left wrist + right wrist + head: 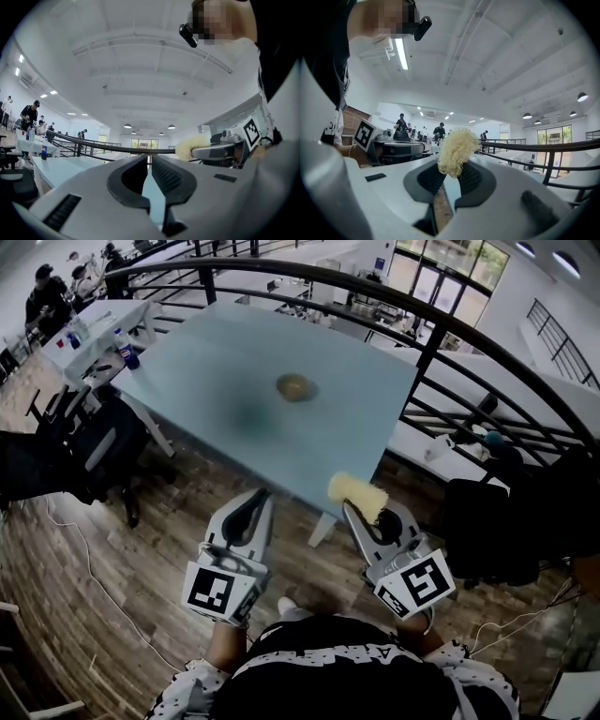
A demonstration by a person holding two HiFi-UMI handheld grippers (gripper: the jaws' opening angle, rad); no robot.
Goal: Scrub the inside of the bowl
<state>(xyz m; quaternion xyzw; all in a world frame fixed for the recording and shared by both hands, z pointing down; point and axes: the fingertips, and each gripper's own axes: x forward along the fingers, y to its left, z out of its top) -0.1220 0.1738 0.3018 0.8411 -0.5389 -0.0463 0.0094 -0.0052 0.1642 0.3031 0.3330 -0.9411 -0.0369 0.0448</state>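
A small olive-brown bowl (294, 387) sits alone near the middle of the pale blue table (216, 362), far ahead of both grippers. My right gripper (357, 502) is shut on a yellow fibrous scrubber (356, 495), whose tuft sticks out past the fingertips (453, 151). My left gripper (260, 494) is shut with nothing in it, its black pads (164, 174) nearly touching. Both grippers hang at the table's near edge, over the wooden floor. From the left gripper view the scrubber (190, 146) shows off to the right.
A curved black railing (412, 324) runs behind and right of the table. Dark office chairs (84, 451) stand at the left and one (487, 531) at the right. A second table (94, 334) with bottles and people stands at the far left.
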